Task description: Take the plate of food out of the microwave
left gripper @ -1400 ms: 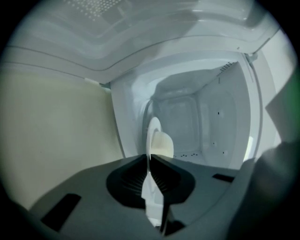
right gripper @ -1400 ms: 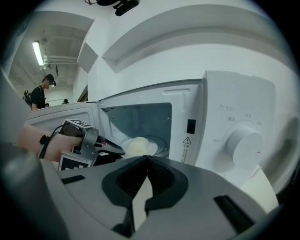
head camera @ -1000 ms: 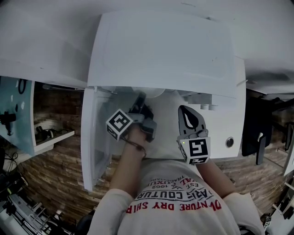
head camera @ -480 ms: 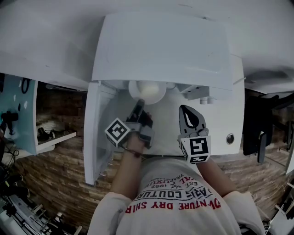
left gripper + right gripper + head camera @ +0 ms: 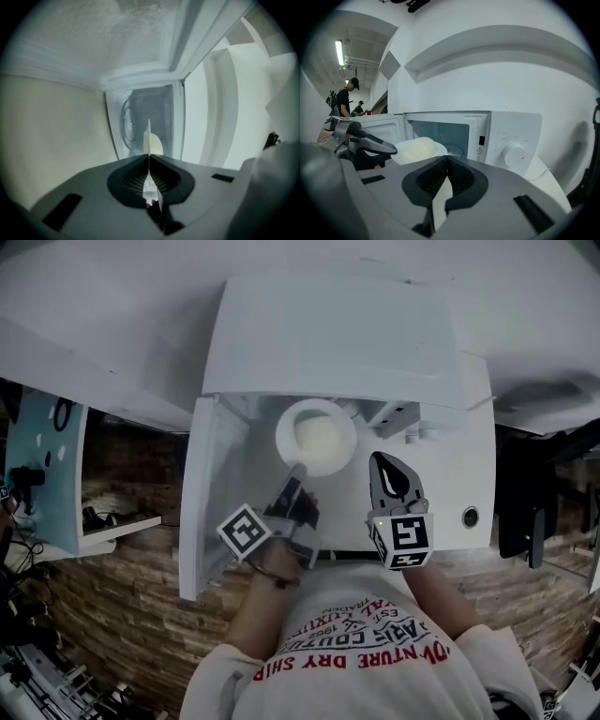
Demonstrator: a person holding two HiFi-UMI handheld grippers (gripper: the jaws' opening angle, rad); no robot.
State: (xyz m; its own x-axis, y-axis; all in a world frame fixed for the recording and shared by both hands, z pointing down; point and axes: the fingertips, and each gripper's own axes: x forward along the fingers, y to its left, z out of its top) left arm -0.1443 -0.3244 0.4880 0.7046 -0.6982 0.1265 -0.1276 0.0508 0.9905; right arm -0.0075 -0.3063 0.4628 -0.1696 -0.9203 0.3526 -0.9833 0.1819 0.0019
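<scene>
The right gripper [image 5: 380, 461], nearest, is clenched on nothing, just right of the plate. The left gripper [image 5: 298, 471] is clamped on the near rim of the plate [image 5: 292, 424]. The plate carries a pale mound of food [image 5: 320, 439] and hangs at the mouth of the microwave [image 5: 337, 334], between its open door [image 5: 214, 493] on the left and the control knob [image 5: 470, 517] on the right. A one-edge pinch will likely let the far rim droop, so hold the plate level and draw it straight back, clear of the door.
</scene>
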